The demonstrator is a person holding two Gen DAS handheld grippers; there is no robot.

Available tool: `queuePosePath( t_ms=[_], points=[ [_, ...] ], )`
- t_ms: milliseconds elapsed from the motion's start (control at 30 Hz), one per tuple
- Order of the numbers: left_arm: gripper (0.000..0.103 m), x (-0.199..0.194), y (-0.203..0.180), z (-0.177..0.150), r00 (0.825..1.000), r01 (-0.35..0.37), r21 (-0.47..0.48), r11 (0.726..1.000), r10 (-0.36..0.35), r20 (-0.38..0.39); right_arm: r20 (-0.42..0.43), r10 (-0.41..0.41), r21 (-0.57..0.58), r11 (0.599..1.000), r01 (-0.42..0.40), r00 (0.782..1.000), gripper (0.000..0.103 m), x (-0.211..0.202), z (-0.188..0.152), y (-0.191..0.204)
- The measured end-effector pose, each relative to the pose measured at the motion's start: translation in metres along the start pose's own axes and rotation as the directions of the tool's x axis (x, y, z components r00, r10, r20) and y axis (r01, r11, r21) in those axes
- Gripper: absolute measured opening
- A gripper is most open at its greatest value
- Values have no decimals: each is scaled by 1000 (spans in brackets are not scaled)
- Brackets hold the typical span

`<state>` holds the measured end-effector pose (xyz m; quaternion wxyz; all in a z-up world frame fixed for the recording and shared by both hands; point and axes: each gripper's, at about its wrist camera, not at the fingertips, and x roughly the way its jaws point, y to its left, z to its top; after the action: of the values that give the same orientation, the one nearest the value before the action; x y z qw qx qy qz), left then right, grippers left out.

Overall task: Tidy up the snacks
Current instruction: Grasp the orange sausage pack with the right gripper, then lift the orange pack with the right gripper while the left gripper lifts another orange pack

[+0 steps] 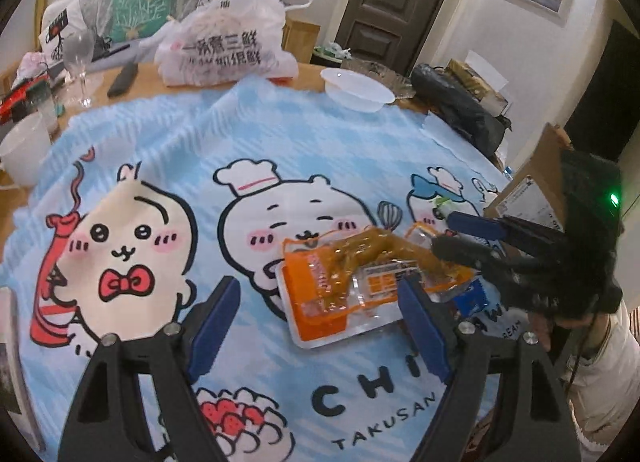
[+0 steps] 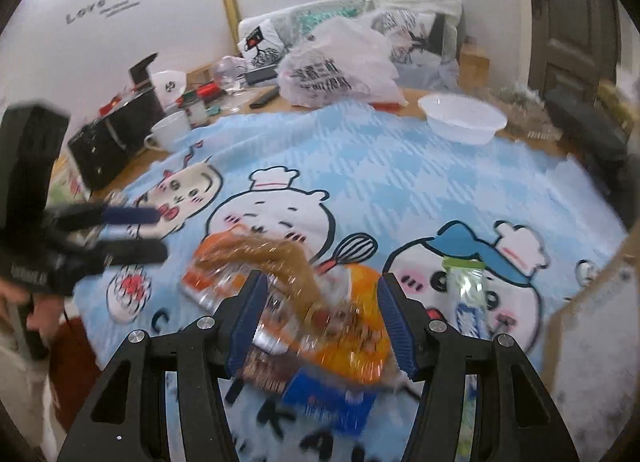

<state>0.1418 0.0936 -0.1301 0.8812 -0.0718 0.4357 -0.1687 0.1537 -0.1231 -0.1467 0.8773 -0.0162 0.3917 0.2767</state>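
A pile of snack packets lies on the blue cartoon cloth point(image 1: 248, 134): orange and clear packets with brown food point(image 1: 352, 274), also in the right wrist view point(image 2: 320, 302), over a blue packet point(image 2: 332, 402). A green-topped packet point(image 2: 468, 294) lies to the right. My left gripper point(image 1: 320, 326) is open and empty, its right finger beside the pile. My right gripper point(image 2: 320, 318) is open with its fingers on either side of the orange packets; in the left wrist view point(image 1: 444, 230) it reaches in from the right over the pile.
A white plastic bowl point(image 1: 356, 88) and a printed plastic bag point(image 1: 224, 46) stand at the far edge. A wine glass point(image 1: 82, 66) and white mug point(image 1: 24, 150) stand at the left. A cardboard box point(image 2: 592, 342) is at the right. A black box point(image 2: 112, 142) stands at the far left.
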Motion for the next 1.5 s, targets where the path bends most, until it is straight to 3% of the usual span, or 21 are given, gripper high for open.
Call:
queuePosePath(
  t_ms=[100,267,500,633,767,933,1000,1067,1200,1333,1400,1500],
  points=[
    [79,6,6,1,1000,8,-11,1000,-8,-6,-19,42,70,997,-41,999,53,19,7,-11],
    [79,11,13,2,999,51,-17,999,-51,-16,-33,30,85,996,-28,999,53,41,15,-19],
    [79,19,20,2,991,129,-55,990,-131,-33,-83,118,138,985,-106,990,54,50,18,-26],
    [79,24,28,2,987,151,-103,983,-155,-31,-108,165,92,984,-156,980,55,31,7,-7],
    [79,27,31,1,986,160,-116,980,-165,-31,-168,193,-35,979,-201,967,55,17,-4,25],
    [79,27,34,1,986,164,-127,978,-168,-21,-222,126,-198,965,-171,967,55,16,-17,61],
    [79,27,35,0,985,167,-129,977,-171,-21,-220,95,-219,965,-144,971,58,18,-21,71],
    [78,27,36,0,985,165,-130,978,-170,-23,-211,63,-256,960,-117,975,68,21,-26,85],
    [79,27,39,-1,983,180,-134,974,-185,-20,-189,-25,-336,941,-40,982,73,26,-39,104],
    [79,26,41,-3,981,187,-132,973,-191,-16,-173,-66,-362,932,-1,983,72,33,-42,115],
    [79,25,42,-4,981,191,-132,973,-194,-15,-158,-84,-355,935,23,984,64,34,-41,118],
    [79,24,42,-4,980,195,-134,972,-199,-15,-146,-97,-353,935,40,985,61,34,-42,122]
  ],
)
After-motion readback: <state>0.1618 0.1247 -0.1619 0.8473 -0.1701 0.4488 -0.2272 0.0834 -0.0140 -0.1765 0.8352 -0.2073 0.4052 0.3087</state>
